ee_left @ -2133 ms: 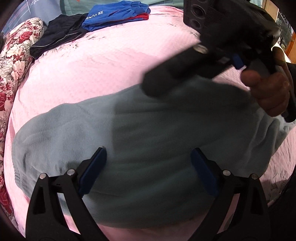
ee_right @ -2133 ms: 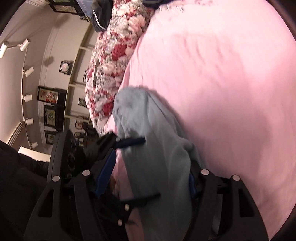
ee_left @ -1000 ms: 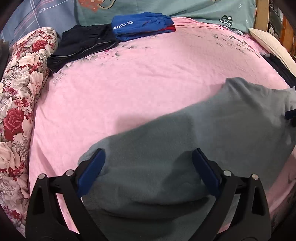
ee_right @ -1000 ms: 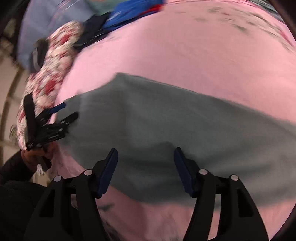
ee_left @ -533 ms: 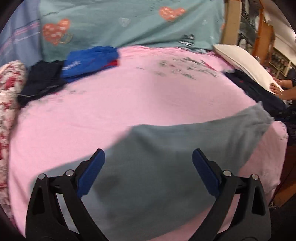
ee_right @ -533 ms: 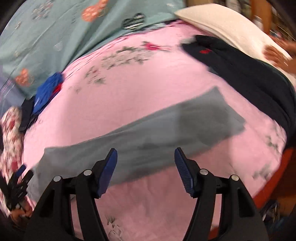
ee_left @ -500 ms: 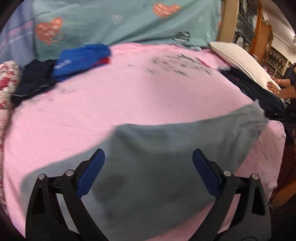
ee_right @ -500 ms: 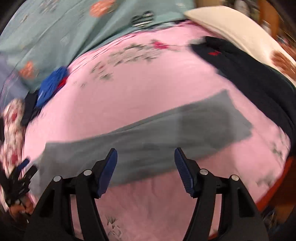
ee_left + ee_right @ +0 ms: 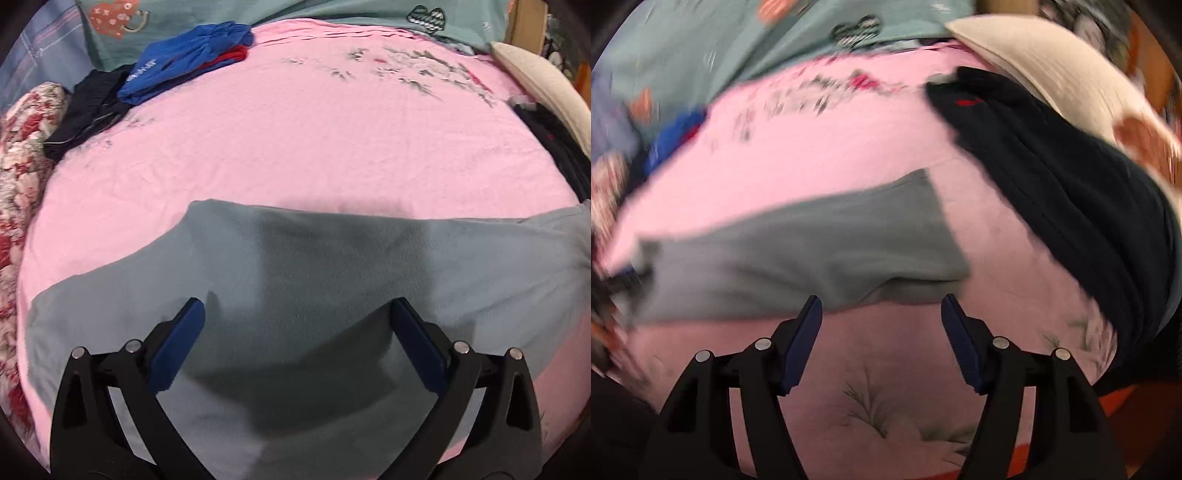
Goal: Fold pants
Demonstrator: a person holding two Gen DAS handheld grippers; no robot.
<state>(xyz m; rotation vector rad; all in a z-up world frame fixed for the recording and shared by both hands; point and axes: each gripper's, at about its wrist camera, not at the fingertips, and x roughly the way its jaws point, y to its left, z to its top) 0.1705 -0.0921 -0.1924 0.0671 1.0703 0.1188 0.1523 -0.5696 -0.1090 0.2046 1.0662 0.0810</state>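
The grey-blue fleece pants (image 9: 332, 280) lie flat across the pink bed sheet (image 9: 295, 140), folded lengthwise into one long strip. My left gripper (image 9: 295, 314) is open and empty, hovering over the middle of the strip. In the right wrist view the pants (image 9: 798, 243) stretch from the left to the centre. My right gripper (image 9: 882, 306) is open and empty, just in front of the strip's near edge close to its right end. This view is motion-blurred.
Blue folded clothing (image 9: 184, 62) and a dark garment (image 9: 92, 107) sit at the far left of the bed. A floral quilt (image 9: 18, 155) lies along the left edge. A dark garment pile (image 9: 1063, 206) and a cream pillow (image 9: 1045, 70) lie on the right.
Both grippers let go of the pants, which now lie spread flat. The right gripper swung away from the left one to the strip's right end. The left gripper moved in over the middle.
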